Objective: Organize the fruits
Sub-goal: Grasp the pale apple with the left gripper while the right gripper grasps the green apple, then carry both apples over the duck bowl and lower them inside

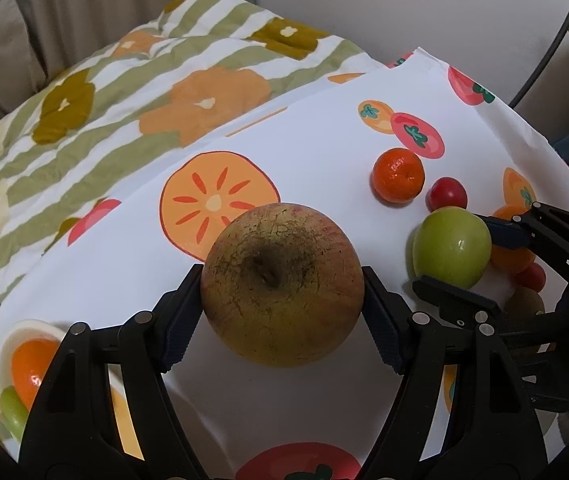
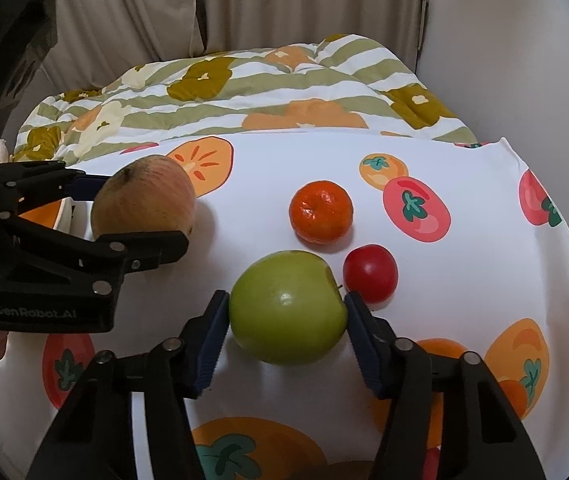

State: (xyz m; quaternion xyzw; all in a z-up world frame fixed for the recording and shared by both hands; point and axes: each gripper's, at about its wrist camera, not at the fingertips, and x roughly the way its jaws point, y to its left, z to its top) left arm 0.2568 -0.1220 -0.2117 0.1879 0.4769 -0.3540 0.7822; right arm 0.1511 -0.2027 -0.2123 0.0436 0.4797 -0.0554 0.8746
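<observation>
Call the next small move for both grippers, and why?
Probably lift both straight up a little. The left gripper already clamps the brown apple, and the right gripper has its pads against the green apple. The red plum sits close beside it, so sideways motion risks knocking it.

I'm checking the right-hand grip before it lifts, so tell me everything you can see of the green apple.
The smooth, glossy round green apple lies on the white fruit-printed cloth between the jaws of the right gripper, whose ribbed blue pads meet its two sides. Its skin is even yellow-green with one bright highlight and a small dark mark near the top right. A thin stem pokes out sideways toward the small round red fruit beside it. A round orange mandarin sits just behind, apart from it.
</observation>
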